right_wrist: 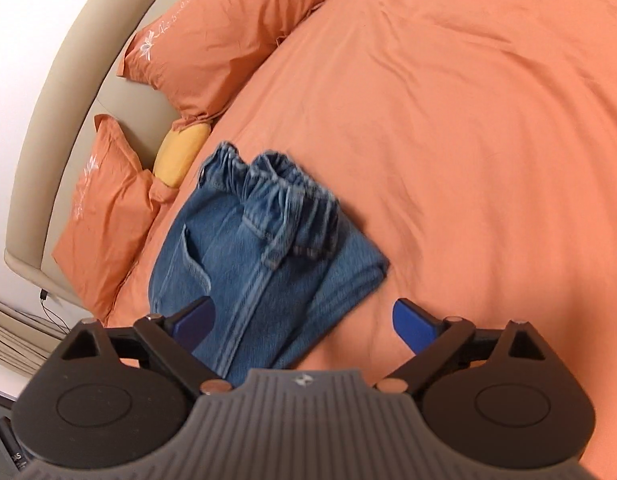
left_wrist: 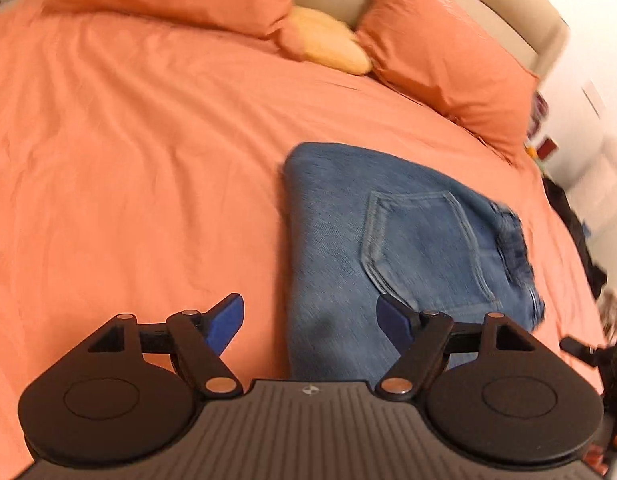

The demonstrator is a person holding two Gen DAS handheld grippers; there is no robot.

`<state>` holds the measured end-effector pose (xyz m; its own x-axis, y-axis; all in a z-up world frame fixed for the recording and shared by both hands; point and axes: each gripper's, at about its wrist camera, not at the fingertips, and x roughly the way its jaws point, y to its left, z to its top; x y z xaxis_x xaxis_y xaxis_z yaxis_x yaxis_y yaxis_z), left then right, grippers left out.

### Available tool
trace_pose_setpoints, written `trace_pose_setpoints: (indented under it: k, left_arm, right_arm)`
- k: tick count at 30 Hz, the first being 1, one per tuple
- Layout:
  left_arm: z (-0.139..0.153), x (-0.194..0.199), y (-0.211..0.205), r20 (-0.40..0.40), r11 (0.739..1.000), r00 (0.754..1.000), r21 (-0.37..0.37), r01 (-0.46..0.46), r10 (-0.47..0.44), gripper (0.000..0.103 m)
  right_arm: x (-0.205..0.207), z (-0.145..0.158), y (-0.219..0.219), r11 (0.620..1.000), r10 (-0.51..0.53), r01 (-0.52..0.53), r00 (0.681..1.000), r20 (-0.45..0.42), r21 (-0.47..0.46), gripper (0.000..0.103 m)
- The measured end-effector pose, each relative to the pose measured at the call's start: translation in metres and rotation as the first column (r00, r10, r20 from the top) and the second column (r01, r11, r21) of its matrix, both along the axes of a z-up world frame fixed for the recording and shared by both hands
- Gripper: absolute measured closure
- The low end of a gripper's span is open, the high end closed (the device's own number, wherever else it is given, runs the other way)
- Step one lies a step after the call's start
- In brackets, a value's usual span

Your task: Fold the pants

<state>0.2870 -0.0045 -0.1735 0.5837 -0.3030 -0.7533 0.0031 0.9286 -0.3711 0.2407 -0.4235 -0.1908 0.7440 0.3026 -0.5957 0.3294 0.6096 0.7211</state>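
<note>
The blue jeans [left_wrist: 392, 240] lie folded into a compact stack on the orange bedspread [left_wrist: 128, 160], back pocket facing up. In the right wrist view the same jeans [right_wrist: 264, 256] show their gathered waistband on top. My left gripper [left_wrist: 310, 320] hovers above the near end of the stack, jaws wide apart, its blue pads [left_wrist: 228, 320] clear of the cloth. The right gripper [right_wrist: 304, 322] is held over the jeans' near edge, also open, nothing pinched between its blue pads [right_wrist: 416, 326].
Two orange pillows [left_wrist: 448, 52] and a yellow cushion [left_wrist: 328, 40] rest against the beige headboard [right_wrist: 68, 92]. Dark clothing [left_wrist: 576, 232] hangs at the bed's right edge. The other gripper's black frame [left_wrist: 592, 356] shows at the left wrist view's right border.
</note>
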Motion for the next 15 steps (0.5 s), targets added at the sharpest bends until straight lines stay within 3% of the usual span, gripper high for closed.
trace_pose_setpoints:
  k: [8, 15]
  left_arm:
    - [-0.026, 0.050, 0.011, -0.066, 0.997, 0.997, -0.071, 0.030, -0.035, 0.015]
    - [-0.048, 0.079, 0.008, -0.097, 0.987, 0.992, -0.149, 0.060, -0.075, 0.012]
  right_arm:
    - [0.058, -0.020, -0.022, 0.996, 0.090, -0.091, 0.995, -0.047, -0.015, 0.010]
    - [0.087, -0.050, -0.031, 0.985, 0.150, -0.146, 0.988, -0.039, 0.095, 0.010]
